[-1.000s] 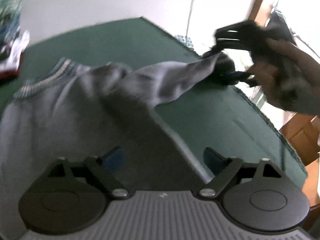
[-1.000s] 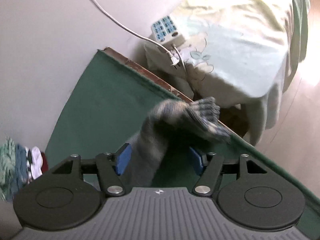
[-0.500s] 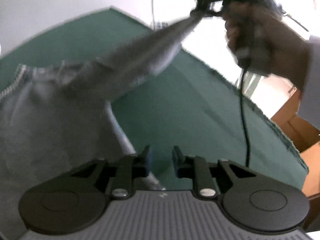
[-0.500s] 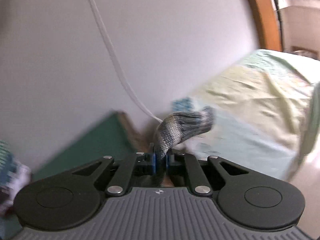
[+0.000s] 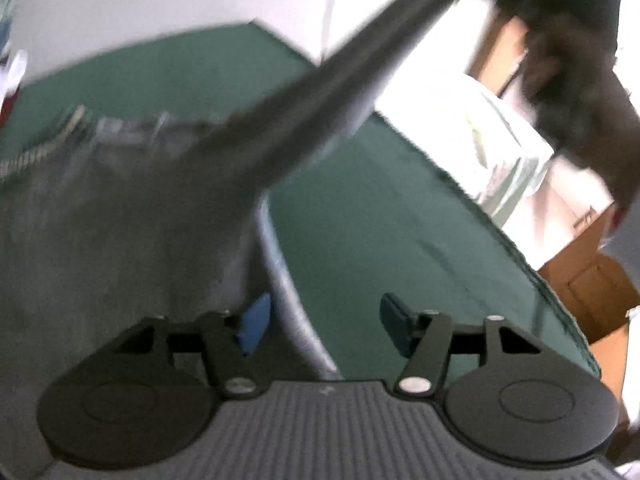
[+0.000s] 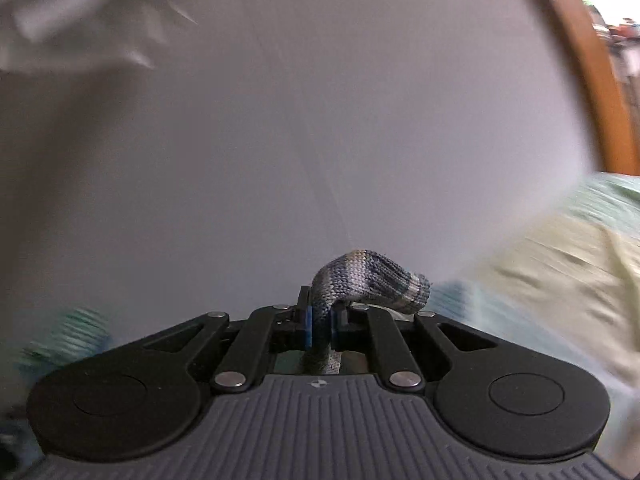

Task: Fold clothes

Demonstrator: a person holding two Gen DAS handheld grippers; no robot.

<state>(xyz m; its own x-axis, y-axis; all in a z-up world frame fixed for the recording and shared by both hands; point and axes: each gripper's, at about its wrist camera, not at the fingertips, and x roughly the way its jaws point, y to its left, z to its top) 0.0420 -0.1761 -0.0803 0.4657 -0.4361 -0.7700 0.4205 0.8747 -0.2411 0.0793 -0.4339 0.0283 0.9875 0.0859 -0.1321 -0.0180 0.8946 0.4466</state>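
Gripping the striped knitted cuff [image 6: 370, 278] of the grey sweater [image 5: 120, 216], my right gripper [image 6: 320, 326] is clamped tight, its blue pads pressed on the knit from both sides with the cuff end curling out above and to the right. It points almost level at a pale wall [image 6: 320, 120], with a light green bedcover [image 6: 560, 272] blurred at the right.

From the left wrist view, the sleeve [image 5: 320, 96] runs taut from the sweater's body up to the top right, where my right hand [image 5: 572, 72] shows only as a dark blur. The body of the sweater lies on the green worktop [image 5: 400, 232], its striped collar [image 5: 44, 144] towards the far left.

My left gripper [image 5: 324, 326] has its jaws standing apart, having just been opening. The sweater's pale side edge [image 5: 288, 300] passes between them, close by the left blue pad [image 5: 254, 328]; the right pad is clear of the cloth, so nothing is pinched.
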